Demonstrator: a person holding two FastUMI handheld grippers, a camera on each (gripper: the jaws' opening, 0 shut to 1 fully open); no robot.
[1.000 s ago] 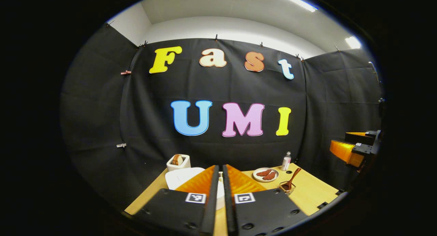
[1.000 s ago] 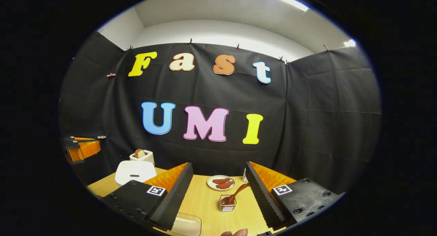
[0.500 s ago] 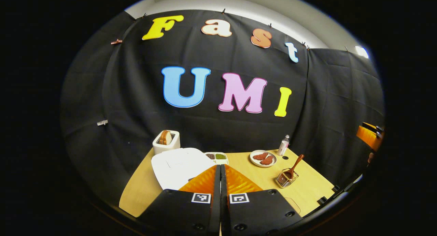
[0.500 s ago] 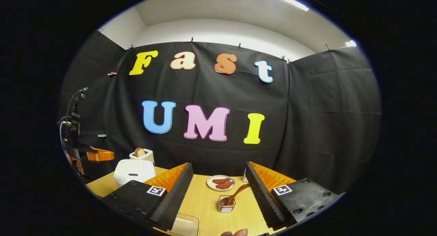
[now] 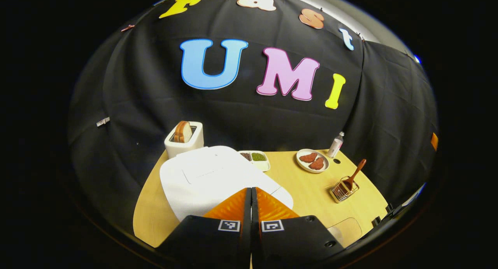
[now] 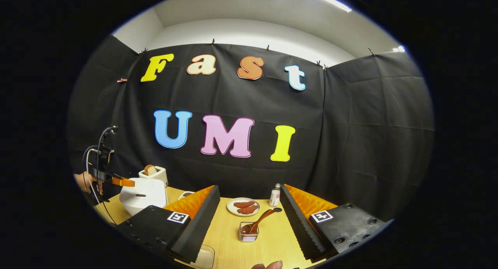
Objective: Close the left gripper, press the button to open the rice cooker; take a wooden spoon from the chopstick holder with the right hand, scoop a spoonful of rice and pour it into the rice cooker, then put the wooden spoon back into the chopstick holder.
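So far only the first bit is done, as I judge it: my left gripper is clenched, its fingers pressed flat together with nothing between them, and it hangs just above the front of the rice cooker, whose lid is down. I can't make out the button from the left gripper view; in the right gripper view a dark slot on the cooker's front face may be it. The cooker sits toward the left edge of the table, in front of the toaster. My right gripper is released, jaws wide and empty, facing the wooden spoon, which leans in the chopstick holder near the table's right side. Pressing, opening, scooping, pouring and returning the spoon all remain.
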